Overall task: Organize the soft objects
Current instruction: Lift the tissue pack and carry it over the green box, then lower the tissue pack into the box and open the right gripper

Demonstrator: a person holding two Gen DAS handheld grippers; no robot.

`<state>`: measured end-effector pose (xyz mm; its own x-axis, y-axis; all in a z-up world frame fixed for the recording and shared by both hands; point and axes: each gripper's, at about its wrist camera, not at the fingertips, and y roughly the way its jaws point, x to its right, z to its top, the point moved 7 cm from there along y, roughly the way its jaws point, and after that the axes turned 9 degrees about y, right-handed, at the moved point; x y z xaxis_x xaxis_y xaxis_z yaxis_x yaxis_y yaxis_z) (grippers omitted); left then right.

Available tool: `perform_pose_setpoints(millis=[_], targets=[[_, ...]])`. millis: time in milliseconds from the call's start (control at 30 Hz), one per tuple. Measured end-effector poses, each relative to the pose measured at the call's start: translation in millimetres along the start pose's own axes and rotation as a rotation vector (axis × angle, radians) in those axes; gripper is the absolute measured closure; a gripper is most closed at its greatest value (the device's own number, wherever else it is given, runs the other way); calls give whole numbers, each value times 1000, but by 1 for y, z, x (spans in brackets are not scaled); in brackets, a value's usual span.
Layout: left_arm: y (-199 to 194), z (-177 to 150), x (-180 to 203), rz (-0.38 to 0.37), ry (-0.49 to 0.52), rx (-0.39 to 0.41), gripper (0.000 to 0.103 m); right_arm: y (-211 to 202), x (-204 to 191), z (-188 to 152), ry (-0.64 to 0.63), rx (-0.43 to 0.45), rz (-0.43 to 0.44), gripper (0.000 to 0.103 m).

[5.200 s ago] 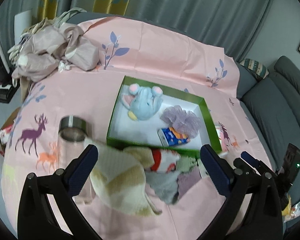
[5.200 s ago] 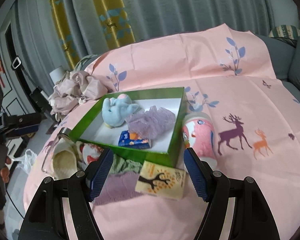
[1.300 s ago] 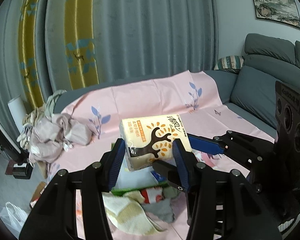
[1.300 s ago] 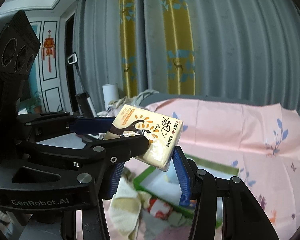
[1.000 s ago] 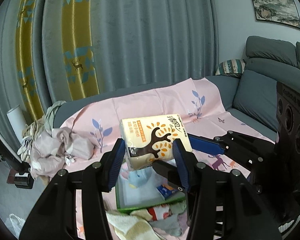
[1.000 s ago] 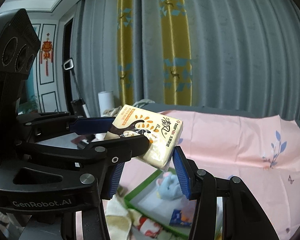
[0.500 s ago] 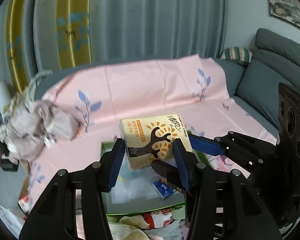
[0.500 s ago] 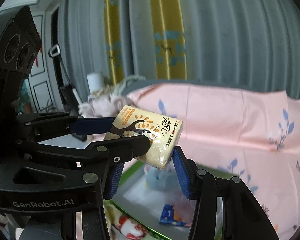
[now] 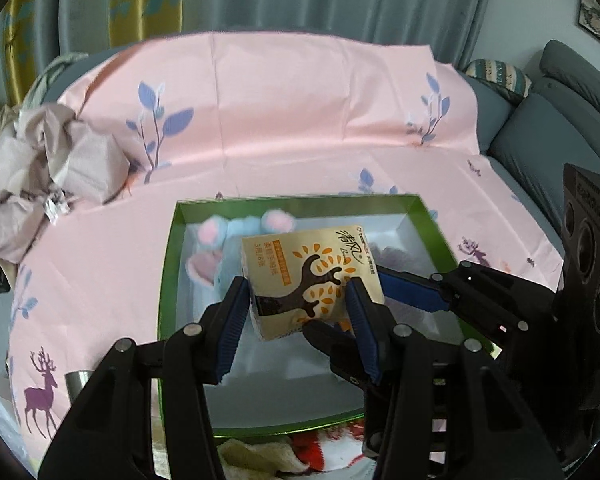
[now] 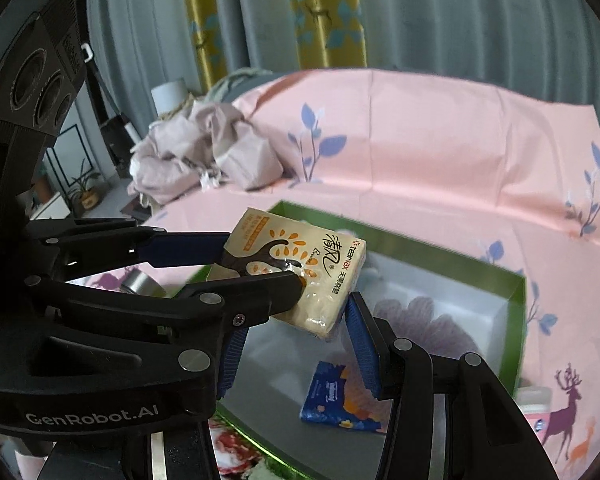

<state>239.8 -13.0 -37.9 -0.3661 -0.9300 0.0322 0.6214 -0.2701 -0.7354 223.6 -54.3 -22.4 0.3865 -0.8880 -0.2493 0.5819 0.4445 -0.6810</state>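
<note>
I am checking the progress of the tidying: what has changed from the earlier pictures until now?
The yellow tissue pack, first lying before the green box, was gripped by both claws, left claw and right claw, lifted, then lowered over it. Box contents unchanged.

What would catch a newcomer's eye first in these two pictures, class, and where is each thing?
First, the yellow tissue pack at the centre, pinched from both sides by the left gripper and the right gripper. Below it lies the green box on the pink cloth, holding a pale blue plush toy and a small blue packet.
</note>
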Motion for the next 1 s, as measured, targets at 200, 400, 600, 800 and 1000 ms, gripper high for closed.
perform_pose_setpoints(millis=[200,400,600,800,1000], targets=[[22,-14,-8,-27,-46,-58,55,22,3,-9,4,-69,-8,52],[35,-22,-15,-40,-75,-98,55,38,2,-19,8,-126,-14,52],[40,-27,-18,-40,-79,-126,55,47,2,-26,-2,-164,-33,52],[48,-36,-18,-48,-98,-161,51,50,7,-30,31,-177,-36,52],[36,-34,-17,-73,-138,-141,20,36,14,-27,30,-147,-89,48]])
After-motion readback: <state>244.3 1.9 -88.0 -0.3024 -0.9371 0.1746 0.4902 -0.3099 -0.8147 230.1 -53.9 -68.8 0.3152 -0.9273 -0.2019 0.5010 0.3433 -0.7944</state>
